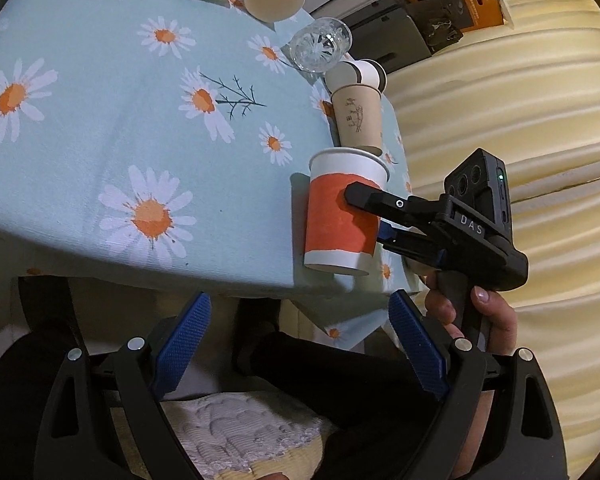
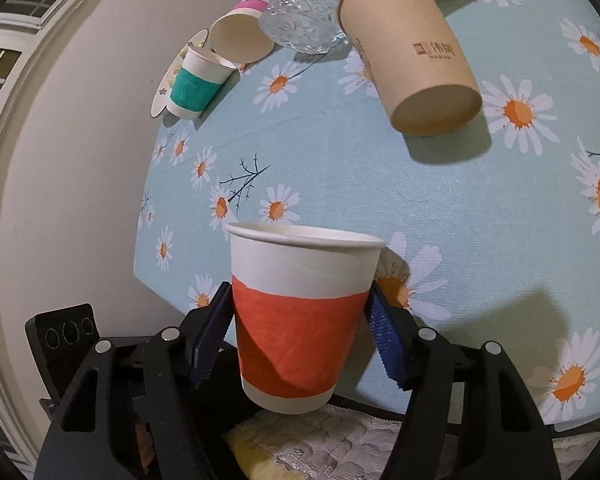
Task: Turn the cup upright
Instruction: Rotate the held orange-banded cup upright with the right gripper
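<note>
Right gripper (image 2: pixel 302 330): blue ribbed pads pressed against both sides of the white paper cup with the orange band (image 2: pixel 300 320), clamped across the band about mid-height. Cup is rim-up, base hanging just off the near edge of the round table with the light-blue daisy cloth (image 2: pixel 340 184); from the left wrist view its base appears at or just above the cloth near the edge, contact not resolvable.

Left gripper (image 1: pixel 300 352): jaws spread wide, nothing between them, held below table level, well apart from the cup.

Handling judgement: cup looks empty, thin-walled, very light. Wall shows a diagonal crease in the orange band, so it gives under squeeze; firm clamping would dent it further. Best hold is mid-band, where it is now; the rolled rim is stiffer but narrow. An empty cup tips easily, so set it flat before release.

Nearby: brown paper cup (image 2: pixel 412 60) lying on its side, clear cut-glass tumbler (image 2: pixel 296 20) also down, teal-banded white cup (image 2: pixel 194 88) far side.
</note>
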Tool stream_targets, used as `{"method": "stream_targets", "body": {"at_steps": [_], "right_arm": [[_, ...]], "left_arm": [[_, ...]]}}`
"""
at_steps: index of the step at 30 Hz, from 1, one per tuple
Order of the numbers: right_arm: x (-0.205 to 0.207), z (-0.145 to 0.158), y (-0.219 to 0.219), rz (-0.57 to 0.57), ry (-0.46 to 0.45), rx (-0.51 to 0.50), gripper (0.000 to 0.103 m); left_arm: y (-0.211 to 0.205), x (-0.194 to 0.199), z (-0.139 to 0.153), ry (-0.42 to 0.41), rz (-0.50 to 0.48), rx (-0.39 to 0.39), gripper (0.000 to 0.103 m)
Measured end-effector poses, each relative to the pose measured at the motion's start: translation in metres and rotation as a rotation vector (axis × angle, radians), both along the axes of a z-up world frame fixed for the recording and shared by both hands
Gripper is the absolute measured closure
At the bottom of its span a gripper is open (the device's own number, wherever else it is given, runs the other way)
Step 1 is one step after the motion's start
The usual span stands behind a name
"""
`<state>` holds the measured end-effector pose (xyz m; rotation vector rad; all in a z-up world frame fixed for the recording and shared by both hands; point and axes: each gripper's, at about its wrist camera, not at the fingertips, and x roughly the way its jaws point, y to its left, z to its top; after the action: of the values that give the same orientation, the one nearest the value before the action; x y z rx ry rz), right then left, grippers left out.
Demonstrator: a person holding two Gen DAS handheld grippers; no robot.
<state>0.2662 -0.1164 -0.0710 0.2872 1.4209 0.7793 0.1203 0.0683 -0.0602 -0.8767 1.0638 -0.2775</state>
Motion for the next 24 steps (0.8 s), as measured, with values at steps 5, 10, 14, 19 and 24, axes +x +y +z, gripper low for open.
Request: {"method": "stream_targets", "body": {"at_steps": [5, 10, 14, 19, 24], "right_arm": [[-0.004, 0.011, -0.002, 0.001, -0.052, -0.007, 0.037], [-0.010, 0.023, -0.006, -0.007, -0.118, -0.003, 0.037], [-0.021, 0.043, -0.007, -0.044, -0.273, -0.004, 0.037], [-0.046, 0.062, -0.002, -0.110, -0.490, -0.007, 0.037], [-0.068, 0.070, 0.004, -0.156, -0.632, -0.005, 0.037]], "left_arm": [[0.002, -0.001, 0.003, -0.011, 0.005, 0.012, 0.015], [0.009, -0.003, 0.004, -0.034, 0.030, -0.002, 0.015], [0.013, -0.007, 0.009, -0.080, 0.037, 0.004, 0.015], [0.019, -0.013, 0.016, -0.122, 0.027, 0.022, 0.015], [0.028, -0.019, 0.022, -0.151, 0.047, 0.062, 0.015]]}}
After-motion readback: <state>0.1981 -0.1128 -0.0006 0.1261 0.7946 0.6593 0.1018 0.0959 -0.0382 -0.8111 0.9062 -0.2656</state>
